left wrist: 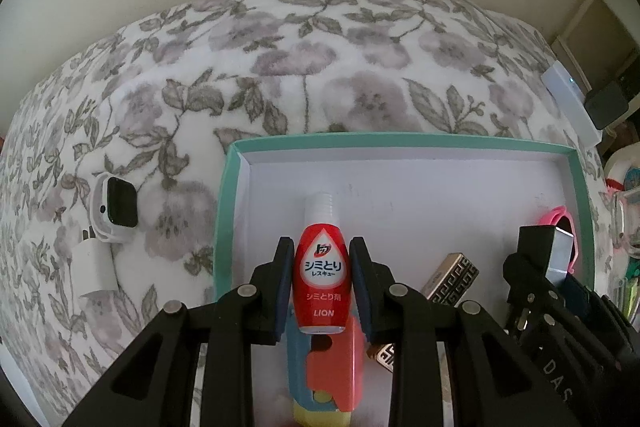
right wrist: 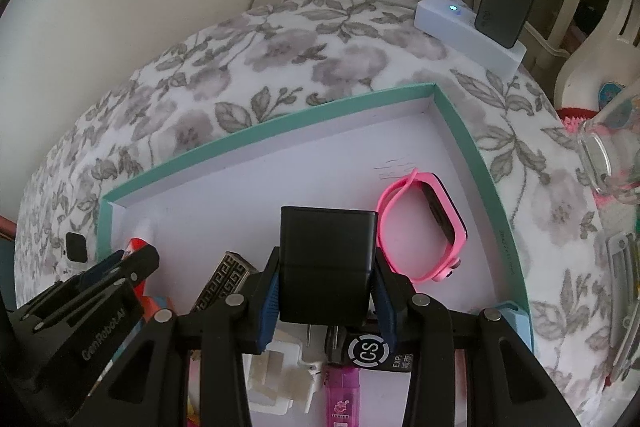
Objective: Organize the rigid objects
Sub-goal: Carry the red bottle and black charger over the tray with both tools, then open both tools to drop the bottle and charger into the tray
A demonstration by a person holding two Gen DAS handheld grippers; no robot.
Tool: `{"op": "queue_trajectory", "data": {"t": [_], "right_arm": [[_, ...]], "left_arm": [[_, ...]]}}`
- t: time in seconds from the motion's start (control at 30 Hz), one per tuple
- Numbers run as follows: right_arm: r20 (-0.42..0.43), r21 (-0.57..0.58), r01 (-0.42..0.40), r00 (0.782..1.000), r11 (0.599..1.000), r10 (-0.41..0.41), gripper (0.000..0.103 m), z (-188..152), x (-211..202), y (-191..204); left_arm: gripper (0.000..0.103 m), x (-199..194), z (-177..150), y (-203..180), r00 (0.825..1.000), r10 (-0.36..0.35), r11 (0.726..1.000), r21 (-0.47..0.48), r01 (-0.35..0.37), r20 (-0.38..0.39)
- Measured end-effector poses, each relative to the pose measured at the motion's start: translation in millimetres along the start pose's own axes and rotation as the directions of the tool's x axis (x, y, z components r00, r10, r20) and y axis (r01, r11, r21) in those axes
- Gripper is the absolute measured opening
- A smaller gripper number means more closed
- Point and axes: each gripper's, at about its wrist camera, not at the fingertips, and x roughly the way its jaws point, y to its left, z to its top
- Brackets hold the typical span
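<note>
My left gripper (left wrist: 321,275) is shut on a small red and white stain-remover bottle (left wrist: 321,267), held upright over the near left part of a teal-rimmed tray (left wrist: 400,139). My right gripper (right wrist: 324,291) is shut on a black charger block (right wrist: 327,263) over the tray (right wrist: 280,119), near a pink smartwatch (right wrist: 424,227) that lies inside. A patterned gold and black case (left wrist: 450,279) lies in the tray between the grippers; it also shows in the right wrist view (right wrist: 224,279). The right gripper also shows at the right edge of the left wrist view (left wrist: 544,259).
A white smartwatch (left wrist: 114,207) and a white plug adapter (left wrist: 94,267) lie on the floral blanket (left wrist: 280,67) left of the tray. A white power strip (right wrist: 468,35) with a black adapter (right wrist: 504,11) sits at the far right. Small items (right wrist: 340,387) lie under my right gripper.
</note>
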Motion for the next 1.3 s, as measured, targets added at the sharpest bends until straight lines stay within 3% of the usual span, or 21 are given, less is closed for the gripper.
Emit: {"op": "queue_trajectory", "data": {"t": [0.17,0.3,0.43,0.57,0.6,0.67,0.9,0.97,1.03,1.13,1.3], "right_arm": [[-0.003,-0.006,-0.009,1.000,1.000,0.009,0.048,0,-3,2],[0.005,-0.011,-0.011,1.000,1.000,0.011,0.048,2,-11,4],[0.040,-0.019,-0.007,0.999,1.000,0.008,0.057,4,-27,7],[0.073,-0.027,-0.007,0.997,1.000,0.009,0.059,5,-44,11],[0.081,-0.029,-0.006,0.997,1.000,0.008,0.061,6,-48,12],[0.095,-0.029,0.000,0.996,1.000,0.003,0.067,5,-55,14],[0.130,-0.037,0.006,0.992,0.999,-0.001,0.074,2,-74,18],[0.133,-0.037,0.005,0.991,0.999,0.000,0.085,0,-77,18],[0.137,-0.041,0.002,0.991,0.999,0.004,0.086,-2,-79,19],[0.136,-0.044,0.006,0.991,0.999,0.000,0.086,-6,-80,19],[0.123,-0.047,0.016,0.992,0.999,-0.010,0.086,-12,-78,20]], "left_arm": [[0.045,-10,0,1,1.000,0.003,1.000,0.006,-0.003,0.010],[0.045,-19,2,4,1.000,0.010,1.000,0.005,-0.010,0.018],[0.049,-30,4,10,1.000,0.014,1.000,-0.020,-0.013,0.021],[0.053,-42,5,18,0.999,0.024,0.999,-0.049,-0.022,0.028],[0.057,-45,5,19,0.999,0.025,0.998,-0.054,-0.024,0.031],[0.077,-52,5,24,0.998,0.031,0.997,-0.065,-0.028,0.046],[0.078,-72,3,35,0.995,0.063,0.994,-0.095,-0.056,0.078],[0.078,-75,1,38,0.995,0.068,0.993,-0.101,-0.060,0.078],[0.078,-77,0,41,0.995,0.071,0.992,-0.109,-0.062,0.076],[0.097,-79,-3,46,0.995,0.077,0.991,-0.114,-0.069,0.071],[0.097,-83,-9,54,0.991,0.108,0.989,-0.106,-0.100,0.075]]}}
